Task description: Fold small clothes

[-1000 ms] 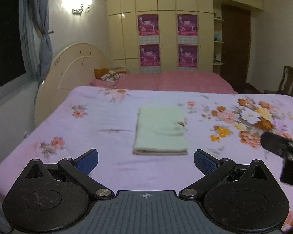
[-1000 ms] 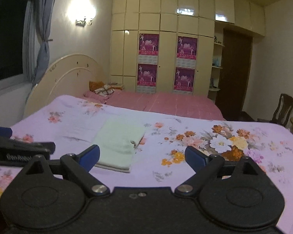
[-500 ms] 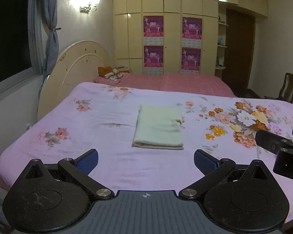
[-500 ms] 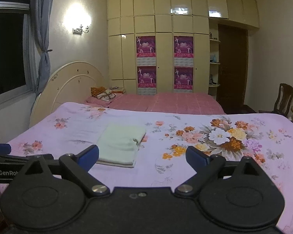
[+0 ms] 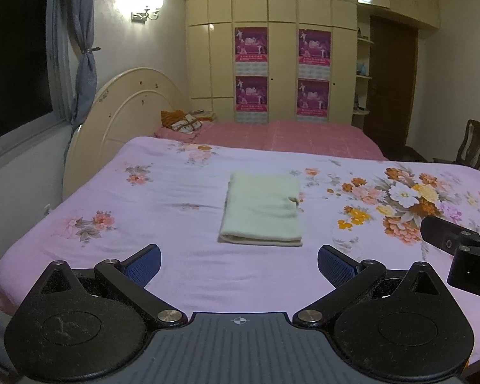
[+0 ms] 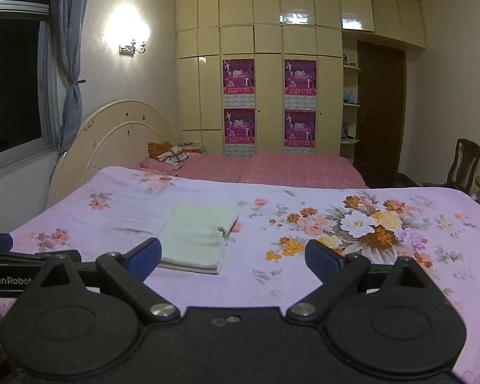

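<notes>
Floral bedspread (image 5: 182,220), folded rectangular green cloth (image 5: 261,213)

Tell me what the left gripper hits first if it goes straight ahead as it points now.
Probably the folded pale green cloth on the bedspread; the open left gripper aims at it, nothing between, though depth is uncertain.

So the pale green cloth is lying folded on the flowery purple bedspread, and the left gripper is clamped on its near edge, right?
Not quite. The pale green cloth does lie folded on the flowery purple bedspread, but the left gripper is open and short of its near edge, touching nothing. The left wrist view shows this.
</notes>
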Motion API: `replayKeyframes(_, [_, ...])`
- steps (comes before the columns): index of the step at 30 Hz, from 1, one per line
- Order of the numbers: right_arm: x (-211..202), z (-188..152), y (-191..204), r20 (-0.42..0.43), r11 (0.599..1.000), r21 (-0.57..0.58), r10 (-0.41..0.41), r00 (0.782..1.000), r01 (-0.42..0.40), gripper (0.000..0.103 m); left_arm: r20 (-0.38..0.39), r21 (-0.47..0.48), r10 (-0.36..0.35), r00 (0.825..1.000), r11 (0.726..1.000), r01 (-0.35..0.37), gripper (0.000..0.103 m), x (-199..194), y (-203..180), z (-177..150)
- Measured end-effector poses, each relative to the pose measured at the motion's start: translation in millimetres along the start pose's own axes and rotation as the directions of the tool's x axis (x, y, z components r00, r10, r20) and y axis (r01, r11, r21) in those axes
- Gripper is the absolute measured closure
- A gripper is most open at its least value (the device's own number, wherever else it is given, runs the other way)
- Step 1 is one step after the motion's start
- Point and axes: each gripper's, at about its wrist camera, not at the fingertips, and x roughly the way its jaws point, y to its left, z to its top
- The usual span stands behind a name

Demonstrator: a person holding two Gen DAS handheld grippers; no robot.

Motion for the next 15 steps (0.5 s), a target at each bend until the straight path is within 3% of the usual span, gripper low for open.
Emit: replayKeyframes(15, [1.0, -0.1, -0.6, -0.008, 1.0, -0.012, -0.003, 1.0, 0.003, 0.006, -0.008, 0.0, -0.002, 1.0, 1.0, 0.002, 0.0, 6.4, -3.9, 0.6])
